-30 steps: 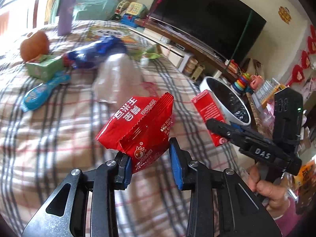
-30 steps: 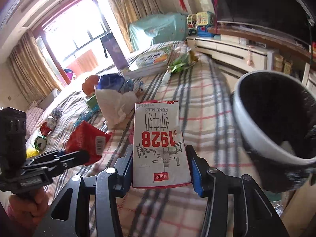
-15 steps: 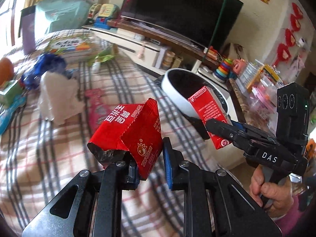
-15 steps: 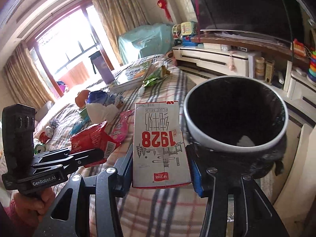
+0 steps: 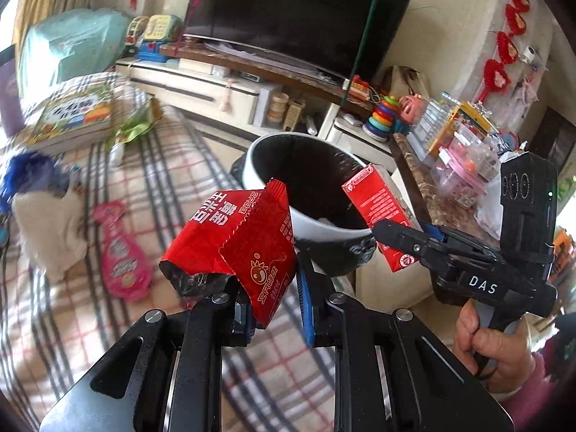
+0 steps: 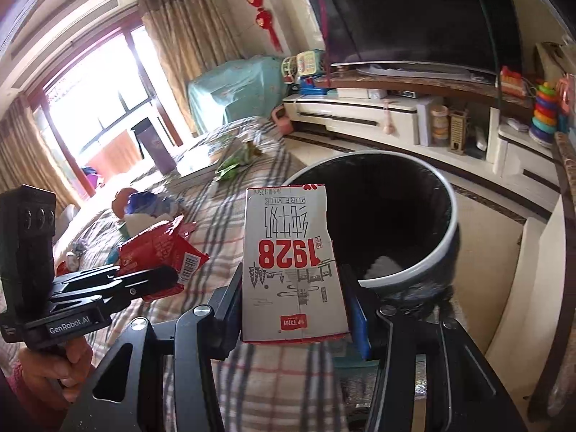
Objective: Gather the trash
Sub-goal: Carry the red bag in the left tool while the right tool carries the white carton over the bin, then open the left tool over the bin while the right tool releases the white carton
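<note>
Jaws of my left gripper (image 5: pixel 275 311) are clamped on a crumpled red snack wrapper (image 5: pixel 234 241) at lower centre of the left wrist view, its top corner overlapping the near rim of the black-lined trash bin (image 5: pixel 268 140) behind it. At right, the right gripper (image 5: pixel 390 230) grips a red-sided milk carton (image 5: pixel 378 212) over the bin's right rim, a hand (image 5: pixel 493 352) below it.

From the right wrist view, my right gripper (image 6: pixel 293 318) holds the carton (image 6: pixel 291 262) between half-spread jaws at centre, overlapping the bin (image 6: pixel 442 248). Left gripper (image 6: pixel 151 280) and wrapper (image 6: pixel 162 248) sit at left over the plaid bed (image 6: pixel 223 237).
</note>
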